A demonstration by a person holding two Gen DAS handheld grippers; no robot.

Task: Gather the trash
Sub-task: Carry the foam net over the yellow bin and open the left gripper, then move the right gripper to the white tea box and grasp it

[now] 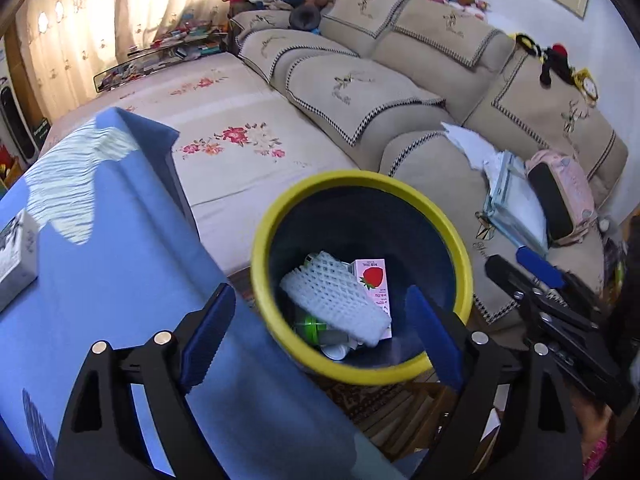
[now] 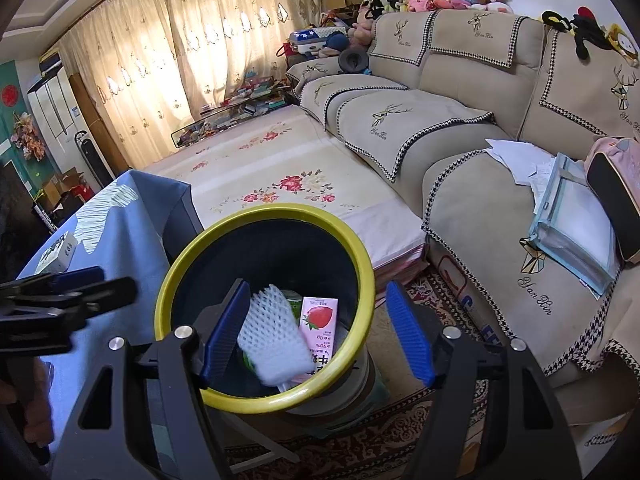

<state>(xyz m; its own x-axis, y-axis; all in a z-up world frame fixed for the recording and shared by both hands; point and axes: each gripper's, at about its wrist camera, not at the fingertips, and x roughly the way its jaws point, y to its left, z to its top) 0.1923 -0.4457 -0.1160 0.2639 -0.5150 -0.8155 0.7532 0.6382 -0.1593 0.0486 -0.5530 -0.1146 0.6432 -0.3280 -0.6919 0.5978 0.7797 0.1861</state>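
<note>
A bin with a yellow rim [image 1: 264, 240] [image 2: 168, 292] stands on the floor beside the blue-covered table. Inside lie a white foam net [image 1: 332, 296] [image 2: 272, 336], a pink strawberry drink carton [image 1: 374, 280] [image 2: 318, 320] and a green-capped item [image 1: 312, 326]. My left gripper [image 1: 320, 338] hangs over the bin's near rim, open, with nothing between its blue pads. The right gripper [image 2: 318, 334] also hovers above the bin, open and empty. Each gripper shows in the other's view: the right gripper [image 1: 540, 280] at the right edge, the left gripper [image 2: 68, 288] at the left edge.
The table with a blue cloth [image 1: 120, 260] [image 2: 132, 208] holds a small white box [image 1: 12, 256] [image 2: 56, 254]. A beige sofa [image 1: 360, 92] [image 2: 460, 128] carries papers [image 1: 508, 196] and a pink bag [image 1: 560, 196]. A patterned rug [image 2: 400, 440] lies under the bin.
</note>
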